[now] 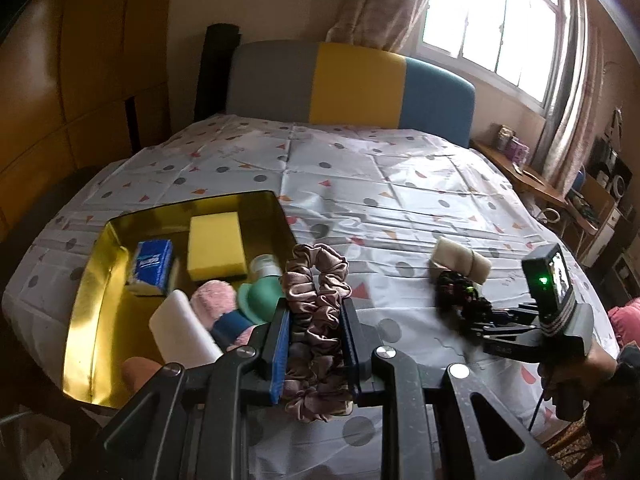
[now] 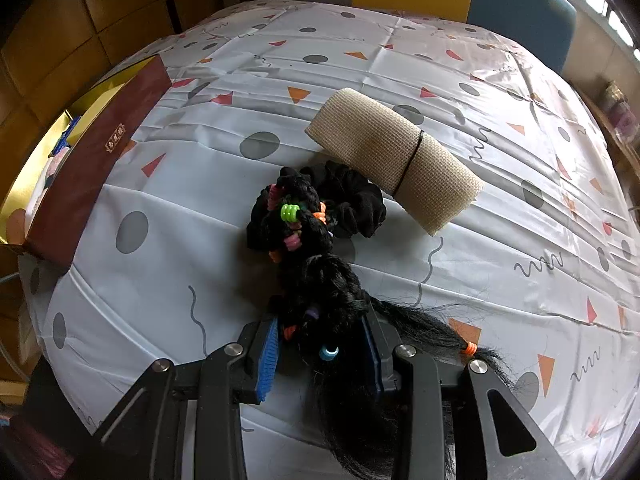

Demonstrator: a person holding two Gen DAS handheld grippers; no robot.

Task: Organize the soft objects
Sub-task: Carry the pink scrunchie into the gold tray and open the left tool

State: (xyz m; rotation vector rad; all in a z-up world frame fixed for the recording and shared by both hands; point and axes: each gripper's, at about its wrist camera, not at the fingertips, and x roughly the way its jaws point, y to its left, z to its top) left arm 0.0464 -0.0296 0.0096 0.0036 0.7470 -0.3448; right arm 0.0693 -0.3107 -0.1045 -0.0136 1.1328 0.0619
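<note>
**Left wrist view first: scrunchie at the box, braid in hand**

Left wrist view: the left tongs (image 1: 316,344) are pinching a dusty-pink satin scrunchie (image 1: 316,280), held just beside the near right corner of the gold-lined box (image 1: 86,300). The box already holds a yellow sponge (image 1: 216,246), a blue tissue pack (image 1: 154,266), a white block (image 1: 184,330), a pink fluffy piece (image 1: 212,304) and a green rounded thing (image 1: 260,296). To do this well, I'd say carry the scrunchie further left until it is fully over the box, lower it onto a free patch of gold lining, and only then spread the tongs, so it doesn't spring back out over the wall. The near end of the box is cut off by the tongs' frame, and a peach-coloured shape there I can't identify. The right tongs (image 1: 464,312) look blurred from here, over on the patterned tablecloth (image 1: 380,184).

Right wrist view: the right tongs (image 2: 320,344) are pressed onto a black braided hairpiece (image 2: 316,280) strung with coloured beads; its far end still lies on the worktop. A black scrunchie (image 2: 352,196) touches the braid, and a beige rolled cloth (image 2: 392,160) lies right behind that. Lifting slowly should keep the braid from dragging the scrunchie along. Loose hair trails under the frame, so its full length is hidden. The box's maroon wall (image 2: 96,168) hides most of its contents.
</note>
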